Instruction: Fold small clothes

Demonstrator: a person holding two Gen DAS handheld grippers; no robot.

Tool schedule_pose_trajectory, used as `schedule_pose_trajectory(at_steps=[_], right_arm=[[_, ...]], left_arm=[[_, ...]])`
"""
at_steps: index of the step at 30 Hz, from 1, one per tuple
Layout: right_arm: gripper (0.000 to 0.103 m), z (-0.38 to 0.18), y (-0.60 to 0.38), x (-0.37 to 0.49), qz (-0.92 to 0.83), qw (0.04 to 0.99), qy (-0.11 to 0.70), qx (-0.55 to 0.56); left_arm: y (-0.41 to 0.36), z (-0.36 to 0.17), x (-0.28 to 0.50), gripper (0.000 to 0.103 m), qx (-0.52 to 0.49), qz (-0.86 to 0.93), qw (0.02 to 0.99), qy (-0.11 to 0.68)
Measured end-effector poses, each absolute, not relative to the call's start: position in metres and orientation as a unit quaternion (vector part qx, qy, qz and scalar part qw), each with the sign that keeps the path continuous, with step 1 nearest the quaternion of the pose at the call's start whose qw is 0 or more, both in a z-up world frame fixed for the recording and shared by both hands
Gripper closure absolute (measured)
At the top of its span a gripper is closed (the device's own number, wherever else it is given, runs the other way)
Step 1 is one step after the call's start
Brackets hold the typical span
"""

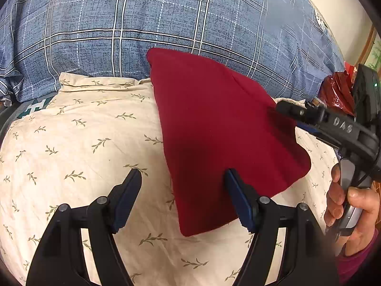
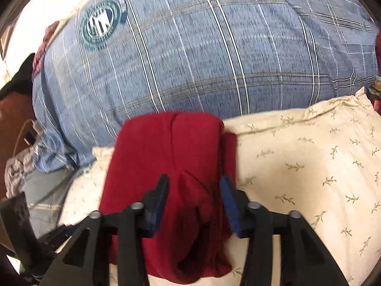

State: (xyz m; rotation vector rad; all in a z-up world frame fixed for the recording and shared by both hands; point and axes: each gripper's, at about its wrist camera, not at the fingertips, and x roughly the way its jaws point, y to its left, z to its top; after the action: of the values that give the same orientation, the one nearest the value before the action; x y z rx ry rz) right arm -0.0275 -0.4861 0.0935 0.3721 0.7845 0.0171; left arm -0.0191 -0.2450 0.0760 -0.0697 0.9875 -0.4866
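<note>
Two open hand-held grippers, one red garment halfway folded on the pillow.
The red garment (image 1: 221, 128) lies doubled over on the cream leaf-print pillow (image 1: 90, 143), its far end touching the blue plaid duvet (image 1: 142, 19). Left hand-held gripper (image 1: 183, 174) is spread wide at its near edge, right hand-held gripper (image 2: 194, 181) gapes above the layered end, neither pinching anything. Looks soft, light, floppy, so probably best grabbed by a corner or hem. No containers around.

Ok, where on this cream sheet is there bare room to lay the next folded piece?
Left of the red garment, the cream sheet lies bare up to the blue plaid quilt. On the garment's right only a narrow strip shows, crowded by the right hand-held gripper. The open left hand-held gripper straddles the garment's near edge.
</note>
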Motion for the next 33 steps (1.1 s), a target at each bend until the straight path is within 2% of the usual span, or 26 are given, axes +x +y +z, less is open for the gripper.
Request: schedule_pose_trajectory(at_steps=[5,9,10,12,19,24,26,28,29,30,33], right_arm=[[0.045,0.084,-0.479,-0.007,0.004,0.901,0.393,0.184],[0.045,0.056,-0.484,0.010,-0.023,0.890,0.420,0.178],[0.036,0.050,-0.487,0.012,-0.021,0.887,0.424,0.180],[0.027,0.044,-0.497,0.013,-0.018,0.885,0.421,0.197],[0.021,0.033,-0.522,0.011,0.038,0.874,0.410,0.259],[0.021,0.027,-0.519,0.021,0.078,0.870,0.408,0.265],[0.023,0.027,-0.514,0.026,0.092,0.869,0.413,0.258],[0.039,0.026,-0.509,0.031,0.110,0.865,0.419,0.253],[0.040,0.025,-0.508,0.031,0.116,0.861,0.421,0.261],[0.045,0.027,-0.507,0.030,0.111,0.862,0.420,0.261],[0.055,0.037,-0.501,0.025,0.103,0.871,0.414,0.245]], left_arm=[[-0.249,0.076,-0.016,0.031,-0.031,-0.230,0.853,0.467],[-0.255,0.071,-0.011,0.027,-0.028,-0.234,0.851,0.470],[-0.256,0.069,-0.010,0.026,-0.029,-0.237,0.849,0.472],[-0.258,0.065,-0.005,0.023,-0.033,-0.243,0.845,0.476],[-0.261,0.056,0.013,0.017,-0.059,-0.281,0.827,0.483],[-0.268,0.050,0.027,0.013,-0.078,-0.306,0.812,0.492],[-0.270,0.047,0.034,0.012,-0.091,-0.315,0.802,0.499],[-0.271,0.045,0.040,0.012,-0.105,-0.321,0.795,0.504],[-0.271,0.045,0.041,0.013,-0.109,-0.325,0.792,0.505],[-0.272,0.046,0.042,0.025,-0.113,-0.332,0.789,0.504],[-0.268,0.055,0.038,0.042,-0.109,-0.335,0.790,0.502]])
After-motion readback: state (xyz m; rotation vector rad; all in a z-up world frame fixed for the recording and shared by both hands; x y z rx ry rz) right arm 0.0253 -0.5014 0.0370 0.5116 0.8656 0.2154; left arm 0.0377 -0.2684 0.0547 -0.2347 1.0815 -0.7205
